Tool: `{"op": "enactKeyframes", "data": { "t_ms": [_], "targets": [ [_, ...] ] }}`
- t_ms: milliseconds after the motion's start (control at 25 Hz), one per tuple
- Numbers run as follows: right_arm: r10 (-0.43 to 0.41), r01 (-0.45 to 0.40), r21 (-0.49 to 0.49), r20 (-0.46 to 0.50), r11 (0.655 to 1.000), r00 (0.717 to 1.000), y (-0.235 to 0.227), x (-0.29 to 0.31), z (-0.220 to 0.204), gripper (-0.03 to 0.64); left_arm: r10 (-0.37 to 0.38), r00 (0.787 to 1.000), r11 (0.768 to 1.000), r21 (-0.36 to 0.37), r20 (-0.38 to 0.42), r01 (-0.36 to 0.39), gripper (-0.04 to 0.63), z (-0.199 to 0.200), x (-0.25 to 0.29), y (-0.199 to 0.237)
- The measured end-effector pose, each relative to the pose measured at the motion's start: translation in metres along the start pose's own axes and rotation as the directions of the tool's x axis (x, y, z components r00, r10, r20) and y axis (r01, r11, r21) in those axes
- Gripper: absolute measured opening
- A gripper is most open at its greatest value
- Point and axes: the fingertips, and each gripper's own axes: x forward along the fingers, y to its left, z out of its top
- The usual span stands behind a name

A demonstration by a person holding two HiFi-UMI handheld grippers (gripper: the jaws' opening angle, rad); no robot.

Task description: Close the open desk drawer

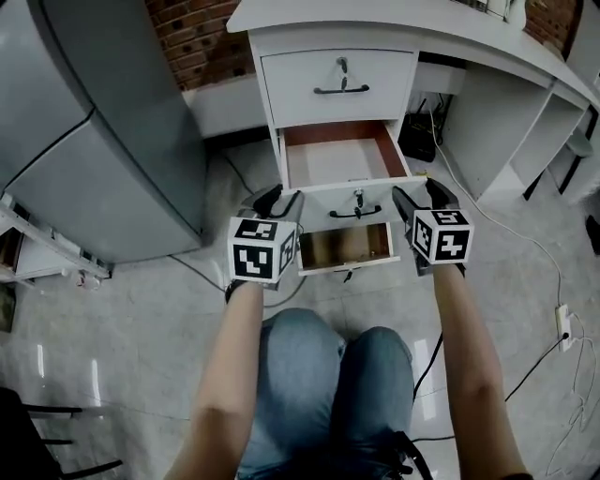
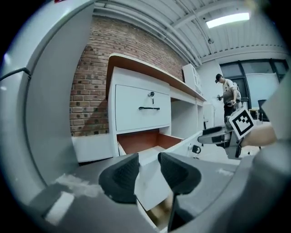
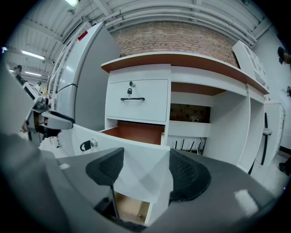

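Drawer [image 1: 337,164] open above an ajar bottom drawer [image 1: 345,246], front corners clenched in jaws of left gripper [image 1: 279,200] and right gripper [image 1: 422,195]

Pale tiled floor [image 1: 141,375], white desk [image 1: 309,23] standing on it, white cable [image 1: 506,230] and power strip [image 1: 563,323] at right

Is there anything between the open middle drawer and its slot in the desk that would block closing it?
Nothing visible. The drawer looks empty, and the left gripper and right gripper clasp its front corners. The lower drawer, also ajar, lies below its path.
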Motion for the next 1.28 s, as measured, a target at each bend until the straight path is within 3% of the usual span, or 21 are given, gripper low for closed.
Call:
{"op": "enactKeyframes", "data": {
  "t_ms": [1160, 1280],
  "targets": [
    [-0.010, 0.008, 0.046, 0.032, 0.999, 0.999, -0.008, 0.049, 0.013, 0.317, 0.033, 0.998, 0.999, -0.004, 0.050, -0.033, 0.164, 0.013, 0.042, 0.032],
    [-0.014, 0.011, 0.057, 0.041, 0.998, 0.999, -0.010, 0.055, 0.015, 0.316, 0.062, 0.996, 0.998, 0.004, 0.057, -0.062, 0.195, 0.015, 0.046, 0.038]
  ]
}}
